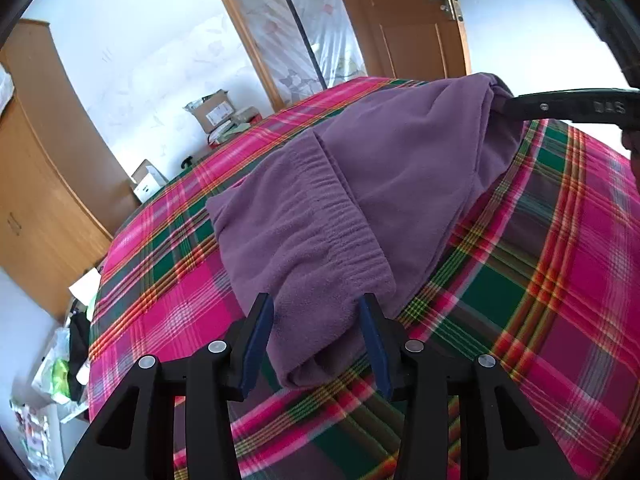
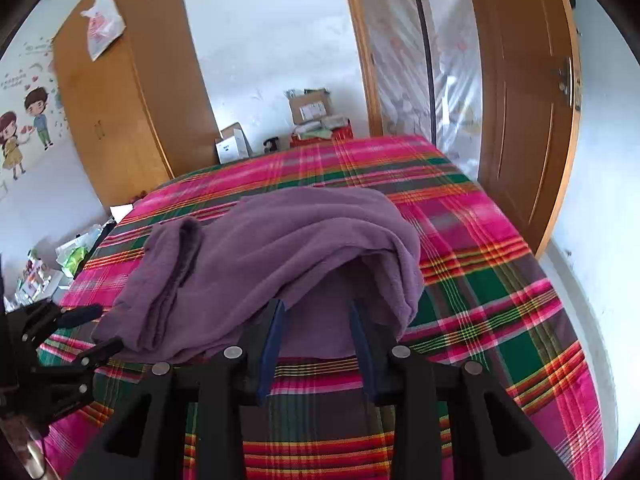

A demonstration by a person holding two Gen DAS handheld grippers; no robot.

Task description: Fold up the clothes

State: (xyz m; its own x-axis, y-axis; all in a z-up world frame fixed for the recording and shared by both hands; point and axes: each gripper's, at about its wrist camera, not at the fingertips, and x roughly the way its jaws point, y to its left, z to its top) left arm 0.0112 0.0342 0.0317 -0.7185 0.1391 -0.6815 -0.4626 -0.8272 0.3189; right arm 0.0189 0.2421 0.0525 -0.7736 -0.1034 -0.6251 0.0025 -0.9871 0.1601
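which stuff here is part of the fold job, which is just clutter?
Job:
- purple garment
- plaid bedspread under it
- left gripper, right gripper

Clutter:
- wardrobe
- plastic bag on it
- cardboard boxes
- door
- floor litter

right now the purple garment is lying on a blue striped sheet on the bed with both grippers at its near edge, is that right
Not quite. The sheet is a pink, green and red plaid, not blue striped, as the right wrist view shows plainly. The rest holds: the purple garment lies on the bed, with the left gripper and the right gripper at its near edge.
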